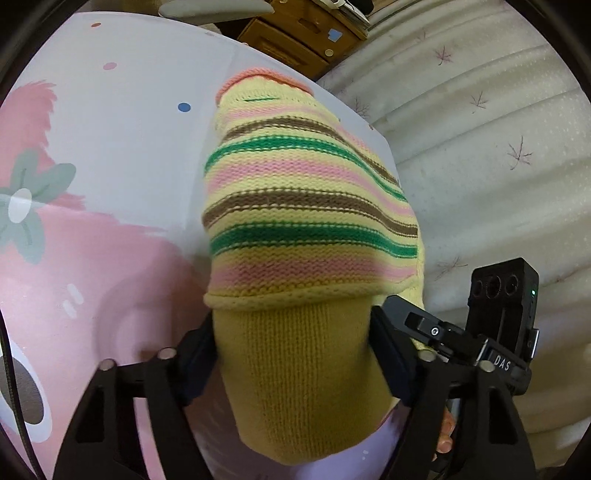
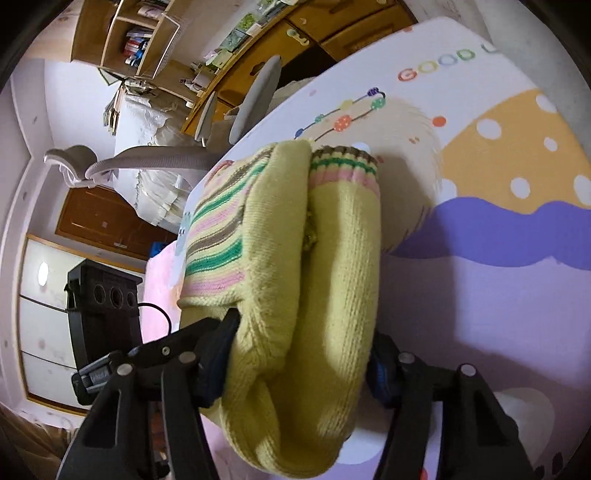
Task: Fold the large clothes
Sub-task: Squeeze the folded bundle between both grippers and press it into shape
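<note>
A yellow knit sweater point(image 1: 295, 206) with pink, green and brown stripes lies bunched on a printed play mat point(image 1: 92, 147). My left gripper point(image 1: 291, 350) is shut on a thick yellow fold of it, with the striped body stretching away to an orange collar point(image 1: 266, 75). My right gripper point(image 2: 303, 354) is shut on another yellow fold of the sweater point(image 2: 332, 240), with a striped cuff point(image 2: 343, 166) lying ahead on the mat point(image 2: 480, 295). The other gripper's black body shows at the right of the left wrist view point(image 1: 502, 306) and at the left of the right wrist view point(image 2: 103, 302).
A white quilted bed cover point(image 1: 498, 147) borders the mat on the right. Wooden drawers point(image 1: 295, 33) stand beyond the mat. In the right wrist view there are a grey office chair point(image 2: 243, 107), wooden shelves point(image 2: 140, 37) and a brown door point(image 2: 99, 221).
</note>
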Motion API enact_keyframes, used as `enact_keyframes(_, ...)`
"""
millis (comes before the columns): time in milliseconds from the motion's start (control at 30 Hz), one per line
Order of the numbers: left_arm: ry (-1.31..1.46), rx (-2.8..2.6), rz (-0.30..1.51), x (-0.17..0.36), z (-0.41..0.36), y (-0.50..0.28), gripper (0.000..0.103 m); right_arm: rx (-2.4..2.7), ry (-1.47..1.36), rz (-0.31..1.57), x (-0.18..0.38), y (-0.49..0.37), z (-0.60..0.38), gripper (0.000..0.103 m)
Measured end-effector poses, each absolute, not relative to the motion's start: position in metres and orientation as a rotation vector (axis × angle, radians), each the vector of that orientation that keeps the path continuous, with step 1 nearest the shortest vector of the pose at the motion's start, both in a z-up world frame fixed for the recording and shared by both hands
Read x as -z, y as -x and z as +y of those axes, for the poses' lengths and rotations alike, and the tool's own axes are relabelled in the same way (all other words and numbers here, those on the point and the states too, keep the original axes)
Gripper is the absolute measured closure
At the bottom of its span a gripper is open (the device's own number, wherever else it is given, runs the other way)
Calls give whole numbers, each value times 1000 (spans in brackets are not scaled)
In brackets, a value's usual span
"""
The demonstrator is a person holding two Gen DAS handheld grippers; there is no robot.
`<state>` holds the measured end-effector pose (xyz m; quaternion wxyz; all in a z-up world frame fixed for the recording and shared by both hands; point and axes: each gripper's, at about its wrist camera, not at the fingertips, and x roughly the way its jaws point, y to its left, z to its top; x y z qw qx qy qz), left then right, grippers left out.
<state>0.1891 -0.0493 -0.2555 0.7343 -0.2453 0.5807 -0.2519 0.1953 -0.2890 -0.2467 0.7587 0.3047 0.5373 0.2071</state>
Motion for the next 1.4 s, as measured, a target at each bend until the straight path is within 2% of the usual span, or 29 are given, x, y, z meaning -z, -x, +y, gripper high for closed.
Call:
enact_keyframes(100, 474, 568, 1253, 242, -53, -190, 46, -431, -606, 1153, 236, -192, -279, 54)
enact_keyframes(200, 382, 570, 1228, 224, -57, -189, 48, -417, -571, 1150, 227, -187, -268, 57)
enact_keyframes(533, 264, 576, 1145, 138, -18, -181, 48, -433, -560, 993, 158, -163, -220, 58)
enact_keyframes(700, 186, 551, 1116, 117, 6, -171, 47, -444, -514, 937, 131, -153, -188, 58)
enact_keyframes(1000, 271, 529, 1179, 164, 66, -157, 47, -445, -483, 1008, 164, -153, -140, 58)
enact_keyframes(1400, 285, 533, 1233, 218, 73, -170, 46, -372, -489, 1071, 212, -151, -123, 58)
